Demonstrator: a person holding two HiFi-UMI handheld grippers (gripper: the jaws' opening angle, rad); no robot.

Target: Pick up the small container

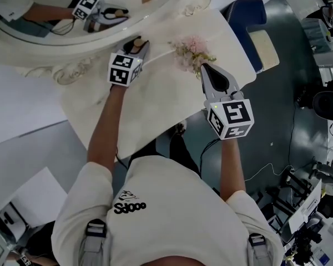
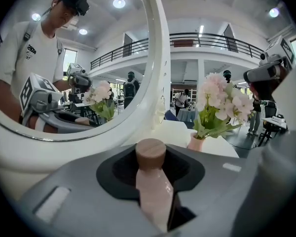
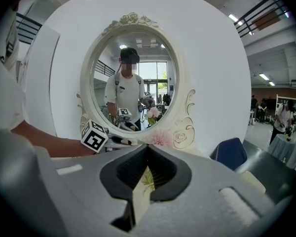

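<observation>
Currently: left claw (image 1: 137, 44) is closed on the small pale-pink bottle-shaped container (image 2: 154, 194), held between its jaws beside the oval white-framed mirror (image 2: 158, 58) at the back of the white table (image 1: 155, 110). Container: slim matte pink body, round wooden cap (image 2: 150, 153). Right claw (image 3: 147, 152) is closed to a slit, empty, near the pink vase (image 2: 196, 142) holding pale pink flowers (image 2: 222, 100).

surface: white table (image 1: 155, 104) | stood on it at the back: ornate oval mirror (image 1: 50, 68) | set on it right of the mirror: pink flowers (image 1: 193, 53) in pink vase (image 2: 196, 142)
</observation>
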